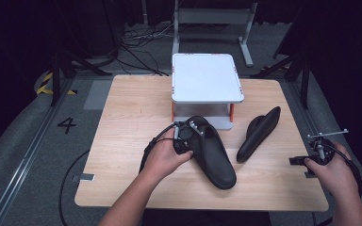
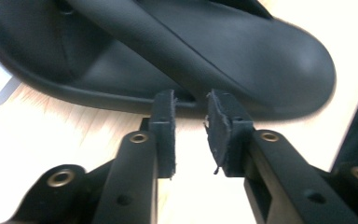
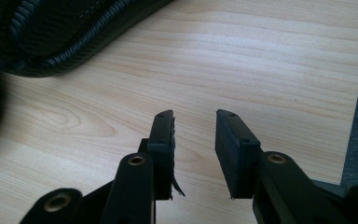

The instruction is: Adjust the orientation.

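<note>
The black rubber slide sandal (image 2: 177, 56) lies flat on the light wooden tabletop (image 1: 122, 141), right at the left hand-held gripper (image 2: 190, 108) tips. Jaws are apart, nothing clamped; right hand-held gripper (image 3: 194, 122) hangs apart too.

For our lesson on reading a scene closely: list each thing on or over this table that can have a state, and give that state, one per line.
Near slipper: lying flat, sole down, not gripped.
Far slipper: tipped on its edge, apart from the other.
White stand: upright, top bare.
Left gripper: open, fingers at the near slipper's rim, nothing between them.
Right gripper: open, over bare wood at the table edge.
</note>
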Motion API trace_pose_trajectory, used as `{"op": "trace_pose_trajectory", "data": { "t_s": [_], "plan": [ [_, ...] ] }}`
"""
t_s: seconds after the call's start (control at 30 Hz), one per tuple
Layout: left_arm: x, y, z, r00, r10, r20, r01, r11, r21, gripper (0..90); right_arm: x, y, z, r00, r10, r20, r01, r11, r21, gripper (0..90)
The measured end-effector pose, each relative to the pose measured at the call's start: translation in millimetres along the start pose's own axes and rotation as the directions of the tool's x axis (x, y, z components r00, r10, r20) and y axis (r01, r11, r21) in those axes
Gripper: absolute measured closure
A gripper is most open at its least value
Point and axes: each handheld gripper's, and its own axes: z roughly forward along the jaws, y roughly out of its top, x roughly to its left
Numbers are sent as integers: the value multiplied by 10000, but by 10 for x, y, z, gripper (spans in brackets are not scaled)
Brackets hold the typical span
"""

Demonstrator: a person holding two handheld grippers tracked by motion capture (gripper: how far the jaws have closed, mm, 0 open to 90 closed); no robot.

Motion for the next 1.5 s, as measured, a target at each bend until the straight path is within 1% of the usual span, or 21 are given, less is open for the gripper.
{"op": "trace_pose_trajectory", "data": {
  "t_s": [0.07, 0.13, 0.17, 0.23, 0.27, 0.3, 0.37, 0.4, 0.47, 0.5, 0.57, 0.63, 0.7, 0.8, 0.9, 0.97, 1.03, 1.13, 1.33, 1.4, 1.5],
  "plan": [
    [2, -2, 39, 9996, -187, -194, 183, 9996, -198, 643, -4, 4, -3, 10000, -2, -11, 2, 10000, -23, 683],
    [-7, -11, 76, 9973, -573, -458, 550, 9972, -512, 515, -10, 6, -4, 10000, 7, 22, -7, 10000, -64, 677],
    [-5, -13, 89, 9964, -696, -492, 665, 9959, -617, 448, -10, 6, -5, 10000, 15, 17, -15, 10000, -91, 673],
    [8, -10, 139, 9920, -1046, -700, 978, 9907, -946, 303, -7, 8, -6, 10000, -2, 48, 3, 9999, -152, 665],
    [13, -5, 175, 9899, -1209, -746, 1136, 9890, -947, 264, -5, 8, -6, 10000, -14, 65, 15, 9998, -181, 663],
    [13, -5, 175, 9899, -1209, -746, 1136, 9890, -947, 250, -5, 8, -6, 10000, -14, 65, 15, 9998, -181, 663],
    [20, 3, 266, 9877, -1362, -771, 1292, 9876, -888, 243, 3, 8, -4, 10000, -22, 39, 23, 9998, -209, 657],
    [21, 9, 320, 9865, -1497, -658, 1441, 9861, -830, 239, 5, 7, -3, 10000, -21, 34, 21, 9998, -198, 656],
    [24, 23, 403, 9865, -1563, -480, 1538, 9867, -519, 240, 4, 4, 3, 10000, -21, 61, 22, 9998, -200, 649],
    [24, 35, 447, 9876, -1465, -569, 1451, 9890, -292, 248, 3, 1, 6, 10000, 7, 60, -5, 9998, -213, 646],
    [24, 42, 469, 9875, -1469, -575, 1459, 9891, -219, 261, 2, -3, 10, 10000, 17, 64, -15, 9998, -216, 642],
    [18, 60, 516, 9880, -1454, -524, 1450, 9894, -113, 324, 3, -9, 14, 9999, 53, 108, -51, 9997, -222, 638],
    [17, 81, 543, 9893, -1419, -328, 1417, 9899, -75, 401, -2, -13, 15, 9999, 59, 84, -57, 9996, -269, 637],
    [23, 84, 525, 9867, -1596, -299, 1594, 9872, -95, 432, -9, -17, 18, 9999, 75, 84, -72, 9996, -258, 635],
    [35, 74, 509, 9858, -1654, -290, 1653, 9862, -64, 465, -6, -16, 21, 9999, 82, 76, -80, 9996, -255, 636],
    [47, 59, 471, 9842, -1713, -439, 1710, 9852, -108, 484, -5, -13, 27, 9999, 25, 101, -23, 9997, -256, 635],
    [76, 33, 430, 9836, -1715, -567, 1710, 9852, -137, 510, 4, -6, 32, 10000, -21, 94, 23, 9996, -267, 636],
    [122, -18, 375, 9817, -1841, -488, 1837, 9829, -133, 531, 16, 7, 45, 10000, -20, 71, 21, 9997, -231, 634],
    [162, -153, 263, 9740, -2159, -694, 2168, 9762, 65, 564, 54, 51, 99, 9999, -128, 9, 128, 9998, -142, 632],
    [186, -187, 235, 9752, -2104, -690, 2116, 9773, 114, 574, 69, 65, 114, 9998, -196, -26, 196, 9997, -123, 631],
    [245, -248, 185, 9743, -2156, -644, 2170, 9761, 147, 592, 92, 83, 125, 9996, -267, -40, 267, 9996, -136, 631]
  ]
}}
